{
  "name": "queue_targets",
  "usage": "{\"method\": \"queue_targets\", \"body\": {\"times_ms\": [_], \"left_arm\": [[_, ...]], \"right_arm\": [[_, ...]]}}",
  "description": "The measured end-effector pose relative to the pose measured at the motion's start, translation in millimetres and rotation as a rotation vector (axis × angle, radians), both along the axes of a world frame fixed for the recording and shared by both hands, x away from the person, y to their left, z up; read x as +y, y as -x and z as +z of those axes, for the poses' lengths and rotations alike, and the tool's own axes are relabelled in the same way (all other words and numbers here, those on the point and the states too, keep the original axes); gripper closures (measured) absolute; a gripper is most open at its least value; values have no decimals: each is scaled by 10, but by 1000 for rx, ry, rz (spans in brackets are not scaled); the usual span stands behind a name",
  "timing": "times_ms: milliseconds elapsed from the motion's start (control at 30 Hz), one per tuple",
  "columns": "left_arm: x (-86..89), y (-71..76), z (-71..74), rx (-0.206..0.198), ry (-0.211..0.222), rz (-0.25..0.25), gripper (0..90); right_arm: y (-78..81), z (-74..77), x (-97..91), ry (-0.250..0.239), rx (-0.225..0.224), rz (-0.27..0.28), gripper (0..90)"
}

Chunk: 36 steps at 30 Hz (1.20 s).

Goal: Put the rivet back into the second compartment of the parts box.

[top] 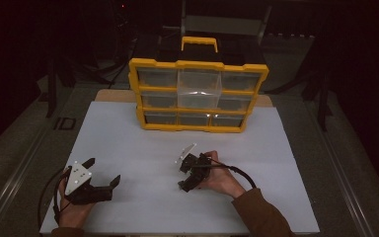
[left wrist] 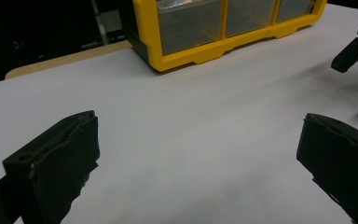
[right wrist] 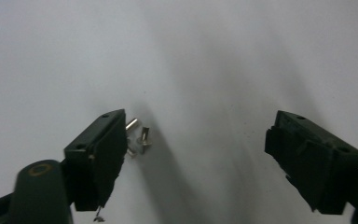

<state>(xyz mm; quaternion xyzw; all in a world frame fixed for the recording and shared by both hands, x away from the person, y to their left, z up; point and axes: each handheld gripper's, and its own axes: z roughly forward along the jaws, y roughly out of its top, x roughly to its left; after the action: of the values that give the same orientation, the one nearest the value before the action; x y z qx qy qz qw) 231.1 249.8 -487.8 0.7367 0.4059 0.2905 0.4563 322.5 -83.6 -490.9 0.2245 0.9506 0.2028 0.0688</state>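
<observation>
Screws [right wrist: 137, 136] are being reached for by the wide-open right gripper [top: 188, 172] on the near white board [top: 143, 148]. Its jaws should be lowered around the little pile, then closed gently. The left gripper [top: 102, 176] is being held open, empty. The yellow drawer box [left wrist: 223, 32] is being shown far off by the left gripper view.

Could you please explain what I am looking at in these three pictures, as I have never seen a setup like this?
No robot here: a person holds hand-operated tongs in each hand. The high view looks down on the table: the left tongs and right tongs hover over a white sheet, with a yellow drawer organizer standing at the far side. The other two pictures come from cameras riding on the tongs, looking along their black jaws. In the left gripper view, the left tongs are wide open and empty. In the right gripper view, the right tongs are also open, with a few small metal screws lying beside one jaw. Nothing is held.
</observation>
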Motion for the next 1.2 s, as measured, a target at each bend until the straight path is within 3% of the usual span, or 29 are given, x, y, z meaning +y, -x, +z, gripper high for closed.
{"method": "queue_targets", "body": {"times_ms": [200,567,600,1200], "left_arm": [[7,3,1,-1,1,1,0],[5,4,1,-1,0,1,0],[4,3,1,0,0,1,0],[2,-2,-4,3,-2,1,0]], "right_arm": [[21,-7,9,6,10,3,232],[20,-17,45,-14,55,-8,460],[37,-19,51,-13,66,4,528],[119,-68,124,68,73,59,801]]}}
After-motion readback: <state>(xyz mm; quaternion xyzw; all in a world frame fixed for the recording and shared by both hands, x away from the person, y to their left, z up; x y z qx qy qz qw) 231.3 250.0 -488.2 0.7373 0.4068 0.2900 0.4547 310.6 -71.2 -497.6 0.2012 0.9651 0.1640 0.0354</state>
